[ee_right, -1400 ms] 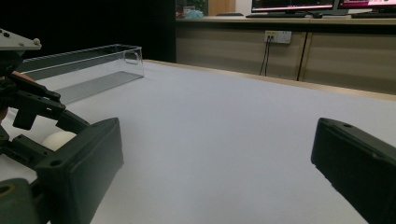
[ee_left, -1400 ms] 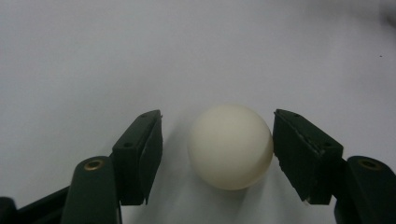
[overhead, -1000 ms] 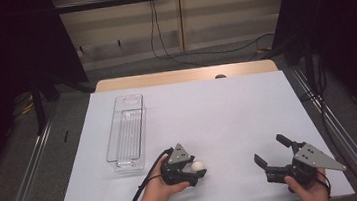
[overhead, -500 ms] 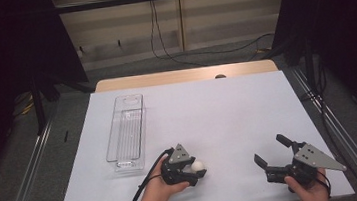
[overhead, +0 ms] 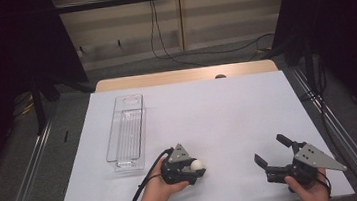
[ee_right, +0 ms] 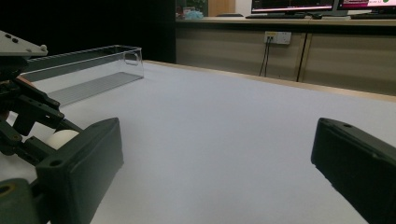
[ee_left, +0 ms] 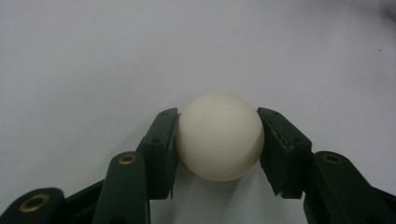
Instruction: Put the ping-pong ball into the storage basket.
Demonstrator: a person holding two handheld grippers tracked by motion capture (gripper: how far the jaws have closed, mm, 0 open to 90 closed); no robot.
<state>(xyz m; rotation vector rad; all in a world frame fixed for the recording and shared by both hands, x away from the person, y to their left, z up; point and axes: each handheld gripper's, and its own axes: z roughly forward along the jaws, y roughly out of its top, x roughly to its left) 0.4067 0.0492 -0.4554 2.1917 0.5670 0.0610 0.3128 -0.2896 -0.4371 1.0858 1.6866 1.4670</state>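
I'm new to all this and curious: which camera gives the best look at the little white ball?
The left gripper view: the white ball sits close up, pressed between that gripper's two black jaws. The high view shows the ball as a small dot at the left gripper. The right gripper view catches a sliver behind its own jaw.

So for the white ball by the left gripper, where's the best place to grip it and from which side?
Grip the white ball across its widest middle, coming in low and level along the table, one pad on each flank. It is round and smooth, so pads above or below the middle would likely squeeze it out. The left gripper has just closed this way, its jaws pressing opposite sides of the ball.
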